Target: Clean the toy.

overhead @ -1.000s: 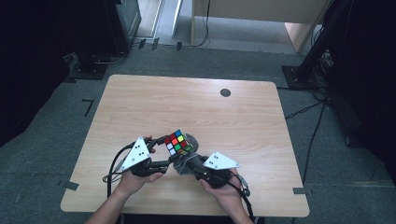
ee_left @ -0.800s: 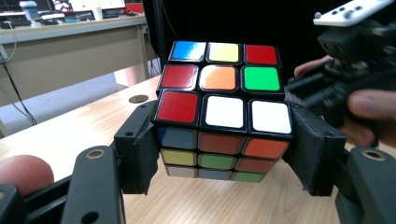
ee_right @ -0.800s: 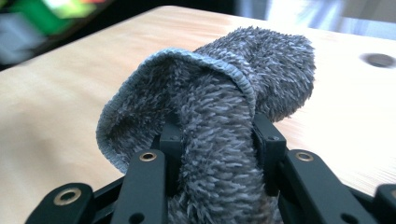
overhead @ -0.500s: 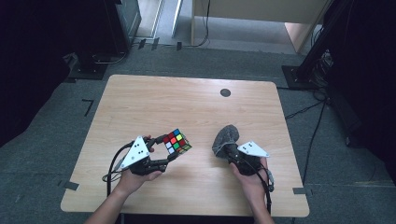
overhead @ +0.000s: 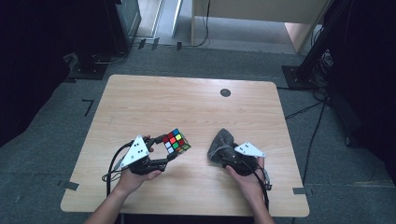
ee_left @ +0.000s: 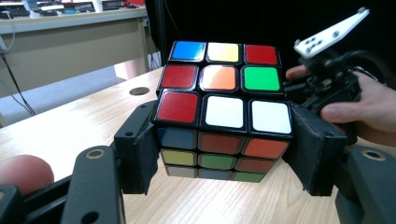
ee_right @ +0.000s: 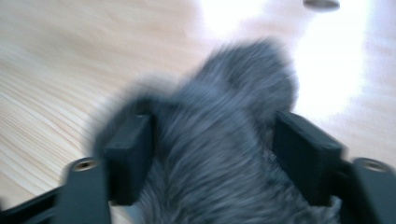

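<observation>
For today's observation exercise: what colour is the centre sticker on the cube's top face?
Orange, on the cube; clearest in the left gripper view.

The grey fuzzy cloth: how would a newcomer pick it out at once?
On the wooden table, look at the near right part, right of the Rubik's cube. The grey fuzzy cloth lies crumpled between the right gripper jaws: dark, soft, uncoloured.

A light wooden table (overhead: 187, 102) with rounded corners stands on grey carpet (overhead: 56, 154), a round dark grommet (overhead: 225, 92) near its far edge. Tape marks (overhead: 88, 103) dot the floor. Dark equipment stands (overhead: 100, 42) and black cables (overhead: 308, 109) flank the table; a pale wooden cabinet (overhead: 261, 18) sits beyond under soft overhead light.
</observation>
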`<state>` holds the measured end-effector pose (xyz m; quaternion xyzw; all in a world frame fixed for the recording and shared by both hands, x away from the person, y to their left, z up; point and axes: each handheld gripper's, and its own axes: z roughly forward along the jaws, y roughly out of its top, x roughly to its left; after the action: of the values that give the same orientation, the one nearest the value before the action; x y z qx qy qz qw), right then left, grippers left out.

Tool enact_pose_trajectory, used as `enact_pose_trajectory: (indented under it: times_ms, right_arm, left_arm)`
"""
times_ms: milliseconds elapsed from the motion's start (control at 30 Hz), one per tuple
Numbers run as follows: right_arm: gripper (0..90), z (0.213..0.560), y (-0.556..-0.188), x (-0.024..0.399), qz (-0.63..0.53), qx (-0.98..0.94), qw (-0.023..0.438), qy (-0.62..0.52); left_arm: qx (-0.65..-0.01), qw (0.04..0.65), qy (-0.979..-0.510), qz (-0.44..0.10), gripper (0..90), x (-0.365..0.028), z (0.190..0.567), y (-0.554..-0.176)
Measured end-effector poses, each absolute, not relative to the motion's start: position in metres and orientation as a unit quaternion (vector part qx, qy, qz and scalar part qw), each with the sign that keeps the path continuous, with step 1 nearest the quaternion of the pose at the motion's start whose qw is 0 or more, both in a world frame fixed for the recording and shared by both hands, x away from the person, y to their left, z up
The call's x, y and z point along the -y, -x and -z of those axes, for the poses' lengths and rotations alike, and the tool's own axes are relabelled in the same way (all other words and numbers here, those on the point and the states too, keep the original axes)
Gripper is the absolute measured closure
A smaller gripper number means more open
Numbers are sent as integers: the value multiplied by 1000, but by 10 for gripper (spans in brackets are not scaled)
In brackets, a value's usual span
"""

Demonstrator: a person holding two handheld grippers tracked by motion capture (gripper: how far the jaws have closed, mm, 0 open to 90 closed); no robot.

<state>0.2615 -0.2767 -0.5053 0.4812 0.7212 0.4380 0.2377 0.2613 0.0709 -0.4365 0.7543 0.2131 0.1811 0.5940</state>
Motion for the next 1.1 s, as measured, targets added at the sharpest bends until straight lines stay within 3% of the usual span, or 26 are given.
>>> enact_pose_trajectory:
  times_ms: [100, 600, 1100]
  right_arm:
    - [179, 492, -258, 278, -457, -712, 242, -475]
    - [150, 464, -227, 211, -538, -731, 242, -344]
    - [165, 474, -223, 175, -531, -737, 276, -314]
  left_arm:
    - [-214, 594, -755, -178, 339, -70, 437, -262]
    - [-226, 588, -763, -145, 339, -62, 442, -268]
    - [-241, 572, -774, -121, 339, -48, 442, -267]
